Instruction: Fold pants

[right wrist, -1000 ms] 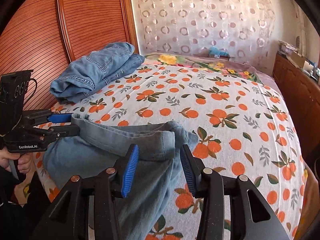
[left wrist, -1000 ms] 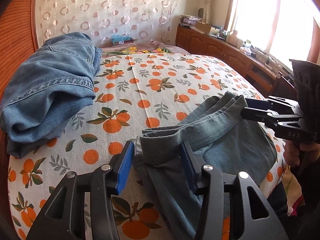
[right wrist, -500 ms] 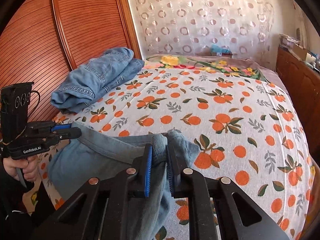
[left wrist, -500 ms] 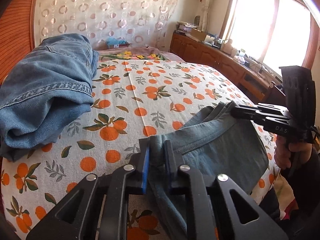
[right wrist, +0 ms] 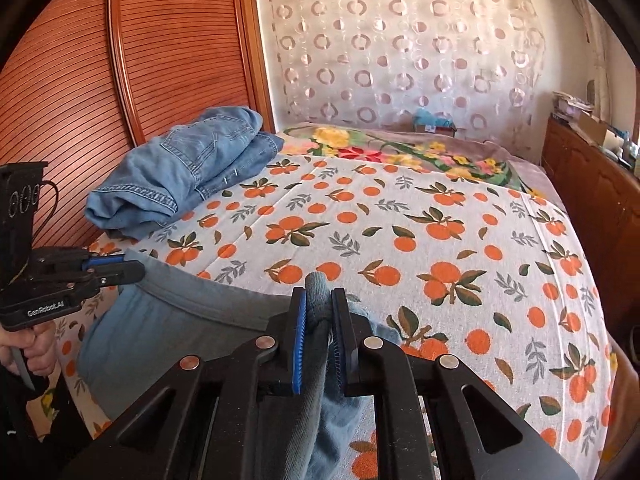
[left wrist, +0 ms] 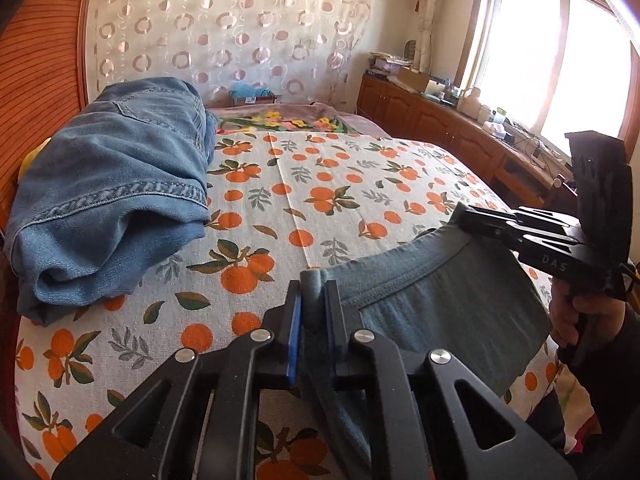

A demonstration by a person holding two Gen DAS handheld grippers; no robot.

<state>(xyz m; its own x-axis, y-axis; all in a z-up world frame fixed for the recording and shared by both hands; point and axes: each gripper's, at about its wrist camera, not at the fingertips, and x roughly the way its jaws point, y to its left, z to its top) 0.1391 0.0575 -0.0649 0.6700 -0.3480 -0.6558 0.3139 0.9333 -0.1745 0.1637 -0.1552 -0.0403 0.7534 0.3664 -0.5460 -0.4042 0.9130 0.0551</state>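
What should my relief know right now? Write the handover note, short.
Left gripper: shut on the waistband of the grey-blue pants, at one corner.
Right gripper: shut on the waistband's other corner.
Pants: waistband stretched between the two grippers at the near edge of the bed; the rest hangs off the edge, out of view.
Jeans: folded pile at the far left of the bed, untouched by either gripper.
Done: both corners gripped.
Left: probably lift the pants onto the bed, spread them flat, then fold them.
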